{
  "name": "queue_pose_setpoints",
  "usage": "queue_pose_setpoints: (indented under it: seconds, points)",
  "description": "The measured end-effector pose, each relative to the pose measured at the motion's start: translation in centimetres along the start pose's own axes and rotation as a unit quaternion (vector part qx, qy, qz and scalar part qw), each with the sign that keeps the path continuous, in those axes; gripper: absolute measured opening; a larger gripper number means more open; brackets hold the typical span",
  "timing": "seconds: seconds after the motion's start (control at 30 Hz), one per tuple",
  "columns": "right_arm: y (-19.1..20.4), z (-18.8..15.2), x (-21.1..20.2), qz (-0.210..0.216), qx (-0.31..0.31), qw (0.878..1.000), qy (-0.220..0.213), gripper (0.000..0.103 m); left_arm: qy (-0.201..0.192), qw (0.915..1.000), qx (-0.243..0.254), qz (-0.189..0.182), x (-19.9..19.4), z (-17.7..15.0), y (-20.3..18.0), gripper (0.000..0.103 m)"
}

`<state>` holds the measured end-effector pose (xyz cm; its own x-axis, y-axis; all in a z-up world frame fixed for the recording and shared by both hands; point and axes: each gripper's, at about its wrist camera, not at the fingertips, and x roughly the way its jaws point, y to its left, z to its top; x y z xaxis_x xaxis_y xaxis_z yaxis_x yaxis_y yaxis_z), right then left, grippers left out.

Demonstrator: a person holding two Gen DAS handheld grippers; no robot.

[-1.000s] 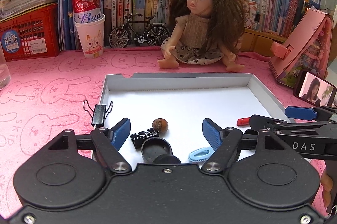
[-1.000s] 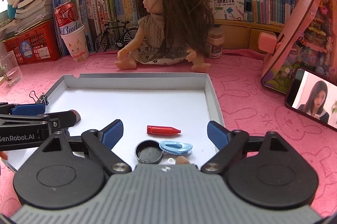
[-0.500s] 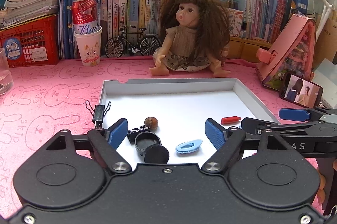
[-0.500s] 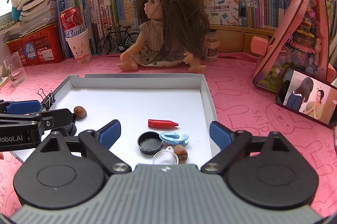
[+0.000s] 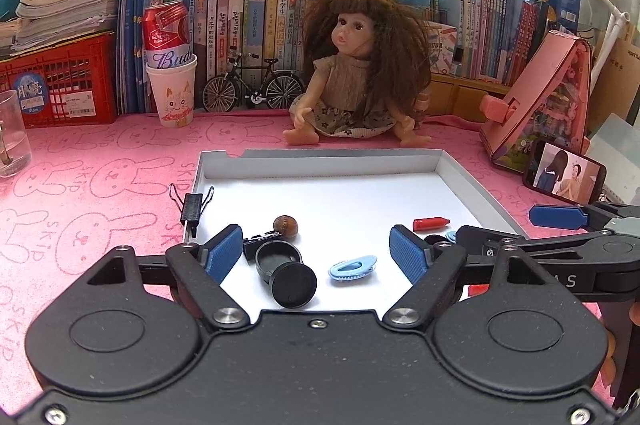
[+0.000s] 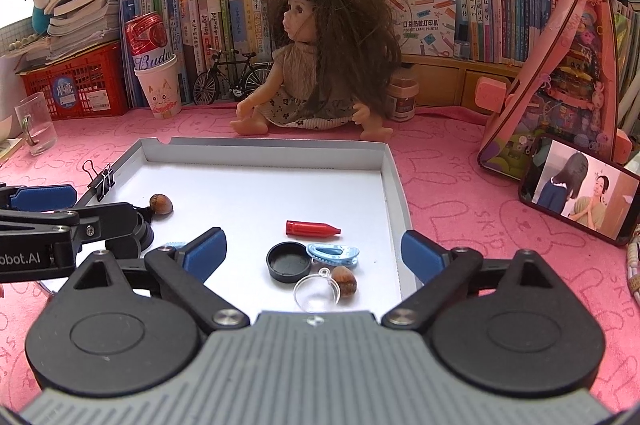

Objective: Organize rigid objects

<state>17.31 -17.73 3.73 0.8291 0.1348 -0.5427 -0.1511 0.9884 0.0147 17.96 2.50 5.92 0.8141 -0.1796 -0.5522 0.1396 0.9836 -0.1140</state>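
A white tray [image 5: 320, 157] lies on the pink cloth with small items at its near end. In the left wrist view these are a hazelnut [image 5: 286, 225], a black cap [image 5: 278, 257], a round black lid [image 5: 294, 285], a blue hair clip [image 5: 352, 267] and a red cap [image 5: 431, 223]. My left gripper [image 5: 316, 253] is open above them and holds nothing. In the right wrist view my right gripper [image 6: 314, 255] is open wide over a black cap [image 6: 289, 262], a blue hair clip [image 6: 332, 253], a clear dome [image 6: 316, 293], a hazelnut [image 6: 345, 281] and the red cap [image 6: 312, 229].
A black binder clip [image 5: 192, 209] is clipped on the tray's left rim. A doll [image 5: 360, 73] sits behind the tray. A can in a paper cup [image 5: 170, 65], a toy bicycle [image 5: 252, 89], a glass [image 6: 36, 123], a pink toy house [image 6: 560, 85] and a phone [image 6: 576, 191] ring the tray.
Both grippers have drawn back towards the near side, so more of the tray's near end shows. The clear dome and second hazelnut came into the right wrist view.
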Motion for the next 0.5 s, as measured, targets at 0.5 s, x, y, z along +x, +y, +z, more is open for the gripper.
queue_pose_setpoints:
  seconds: [0.5]
  points:
    - [0.1, -1.6, -2.3, 0.003, 0.011, 1.0, -0.014, 0.103, -0.033, 0.9992, -0.009, 0.02, -3.3, -2.2, -0.2, 0.08]
